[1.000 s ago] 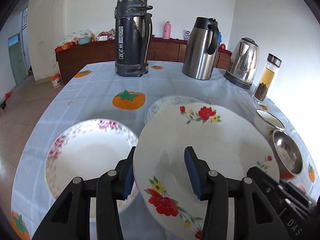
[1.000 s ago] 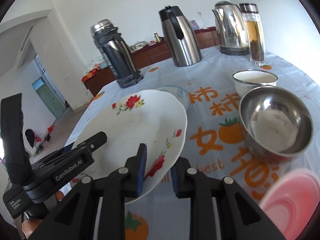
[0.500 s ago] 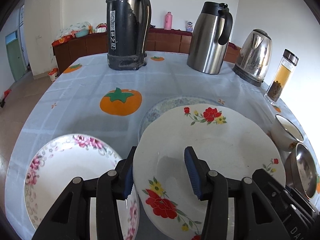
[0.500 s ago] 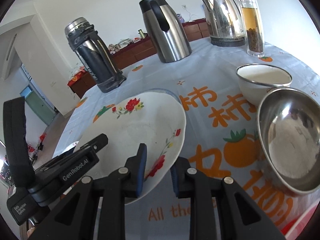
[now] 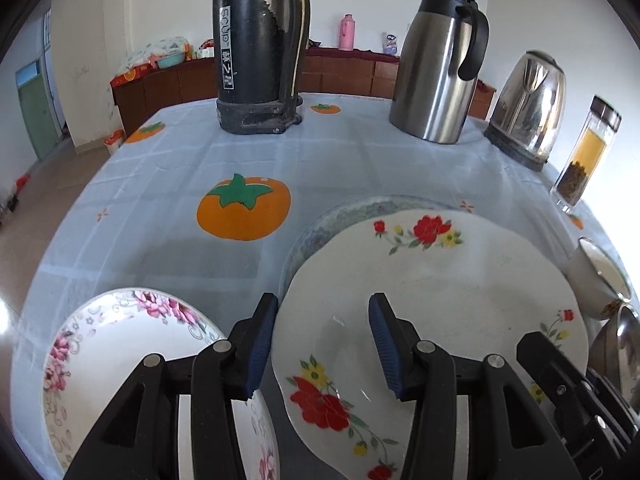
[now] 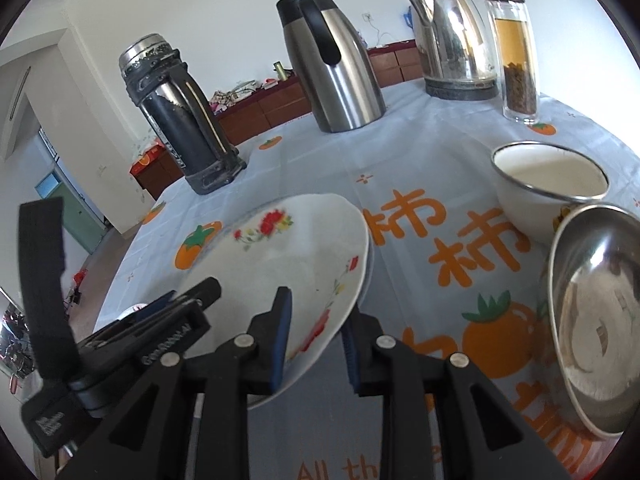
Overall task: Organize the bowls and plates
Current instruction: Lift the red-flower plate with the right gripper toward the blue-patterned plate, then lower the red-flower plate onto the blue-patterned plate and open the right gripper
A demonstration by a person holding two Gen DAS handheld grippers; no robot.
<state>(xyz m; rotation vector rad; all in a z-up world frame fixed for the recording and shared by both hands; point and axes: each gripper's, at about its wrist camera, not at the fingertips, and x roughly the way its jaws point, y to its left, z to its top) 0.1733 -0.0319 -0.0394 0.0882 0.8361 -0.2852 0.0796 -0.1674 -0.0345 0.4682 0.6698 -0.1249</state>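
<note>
A white plate with red flowers (image 5: 440,292) (image 6: 288,256) hangs tilted above a blue-patterned plate (image 5: 348,212) on the table. My right gripper (image 6: 316,340) is shut on the flower plate's near rim. My left gripper (image 5: 320,344) is open, its jaws on either side of the same plate's left edge, without gripping. A pink-flowered plate (image 5: 116,356) lies at the lower left. A white bowl (image 6: 548,184) and a steel bowl (image 6: 596,320) sit on the right.
A black thermos (image 5: 256,44), a steel carafe (image 5: 436,64), an electric kettle (image 5: 528,104) and a glass tea jar (image 5: 584,152) stand along the far side of the table. The tablecloth (image 5: 180,184) has orange fruit prints. The table's left edge drops to the floor.
Both grippers and the red-flowered plate have moved forward across the table, over the blue-patterned plate. The pink-flowered plate and steel bowl have slid back in view.
</note>
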